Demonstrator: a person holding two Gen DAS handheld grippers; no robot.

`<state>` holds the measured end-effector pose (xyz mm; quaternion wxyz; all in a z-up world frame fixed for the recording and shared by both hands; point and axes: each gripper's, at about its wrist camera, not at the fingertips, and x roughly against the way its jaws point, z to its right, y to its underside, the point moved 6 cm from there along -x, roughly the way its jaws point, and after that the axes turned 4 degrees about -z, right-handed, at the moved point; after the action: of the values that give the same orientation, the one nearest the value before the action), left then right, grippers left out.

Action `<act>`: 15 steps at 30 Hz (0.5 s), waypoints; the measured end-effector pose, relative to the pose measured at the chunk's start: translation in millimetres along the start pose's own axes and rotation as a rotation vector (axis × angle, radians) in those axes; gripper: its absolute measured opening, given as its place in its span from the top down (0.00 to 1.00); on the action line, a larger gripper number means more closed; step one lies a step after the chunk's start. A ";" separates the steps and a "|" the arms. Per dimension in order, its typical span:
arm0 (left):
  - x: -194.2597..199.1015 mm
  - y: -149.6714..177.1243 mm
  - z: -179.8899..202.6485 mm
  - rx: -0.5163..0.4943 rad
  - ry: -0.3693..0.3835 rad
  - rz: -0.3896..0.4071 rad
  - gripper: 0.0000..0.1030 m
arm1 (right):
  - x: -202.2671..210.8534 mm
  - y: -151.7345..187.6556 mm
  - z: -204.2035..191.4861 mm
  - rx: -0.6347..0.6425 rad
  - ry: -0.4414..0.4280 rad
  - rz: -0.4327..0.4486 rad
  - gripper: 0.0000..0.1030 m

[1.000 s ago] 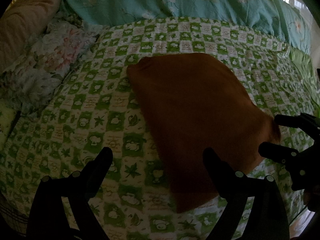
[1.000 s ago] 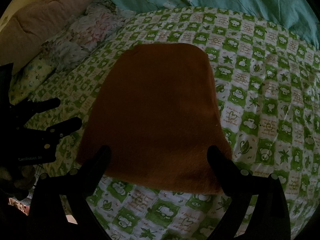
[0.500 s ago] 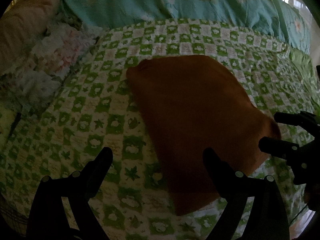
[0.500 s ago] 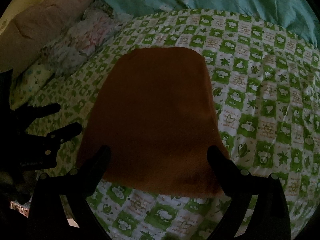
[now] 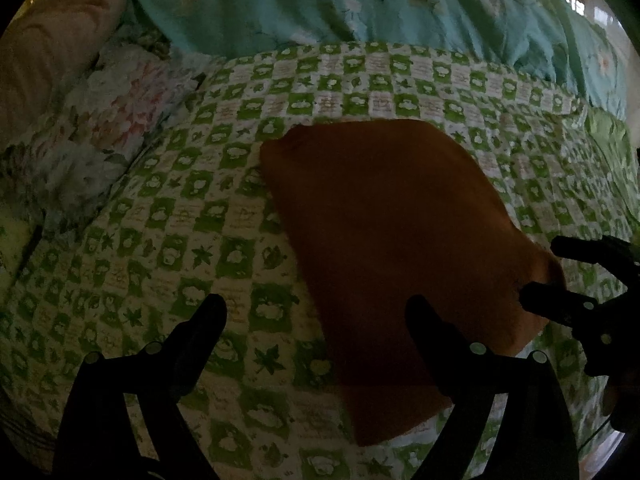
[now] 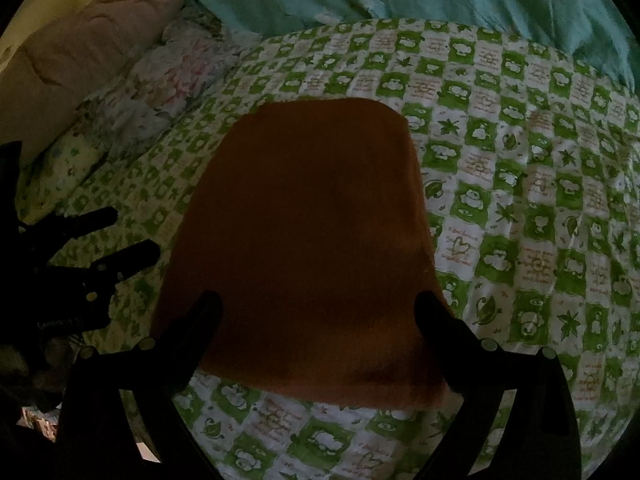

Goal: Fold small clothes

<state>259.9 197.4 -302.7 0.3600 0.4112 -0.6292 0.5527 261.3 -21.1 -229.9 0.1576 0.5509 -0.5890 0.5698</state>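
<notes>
The orange-brown cloth [image 6: 304, 232] lies flat on the green-and-white checked quilt [image 6: 520, 208], its outline close to a rectangle with no loose flap or raised edge showing; over the last second its shape and place on the quilt are unchanged. What has shifted is only the view: in the left wrist picture the cloth sits a little lower and nearer than a second ago, so the left gripper [image 5: 316, 312] seems to have tilted or drifted slightly, not worked the fabric. Its fingers are spread wide, the right one over the cloth's near left part and the other over bare quilt. The right gripper [image 6: 318, 312] is likewise wide apart and holds nothing, straddling the near edge of the cloth. Such a smooth, square-lying piece would fit either a cloth laid out for folding or one already folded down and released. Far off lie a teal floral blanket [image 5: 360, 4] and a pale flowered pillow [image 5: 108, 120].
</notes>
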 end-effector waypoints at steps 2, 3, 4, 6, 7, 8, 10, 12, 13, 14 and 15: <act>-0.8 -1.3 -0.7 0.002 0.000 -0.001 0.11 | 1.3 -0.8 1.4 -0.004 0.002 0.003 0.06; -1.0 -1.3 -1.6 0.003 0.000 -0.002 0.11 | 2.0 -1.0 1.6 -0.006 0.002 0.004 0.06; -1.1 -1.4 -1.7 0.003 0.000 -0.003 0.11 | 2.2 -1.7 2.4 -0.008 0.002 0.005 0.06; -0.9 -1.7 -1.8 0.000 0.000 0.001 0.11 | 3.4 -2.9 3.1 -0.011 0.005 0.010 0.06; -1.0 -2.6 -2.4 -0.003 -0.004 0.005 0.11 | 3.6 -3.2 3.3 -0.014 0.005 0.012 0.06; -1.3 -3.3 -3.4 -0.003 -0.007 0.007 0.11 | 3.4 -3.9 3.8 -0.016 0.004 0.013 0.06; -1.0 -4.3 -5.5 0.003 -0.010 0.009 0.11 | 2.8 -4.8 4.6 -0.017 0.004 0.012 0.06; -0.5 -5.5 -7.9 0.009 -0.015 0.010 0.11 | 3.3 -5.0 4.4 -0.012 0.001 0.013 0.06; -0.4 -5.9 -10.0 0.013 -0.018 0.011 0.11 | 3.0 -5.5 4.8 -0.011 0.001 0.014 0.06; 0.6 -6.0 -11.0 0.017 -0.020 0.012 0.11 | 2.5 -5.9 4.4 -0.010 0.001 0.014 0.06; 0.7 -6.1 -13.2 0.021 -0.024 0.013 0.11 | 2.1 -6.3 3.7 -0.008 0.002 0.015 0.06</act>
<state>265.2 210.1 -297.9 0.3444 0.4177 -0.6302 0.5565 267.4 -23.6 -226.1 0.1563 0.5454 -0.5951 0.5692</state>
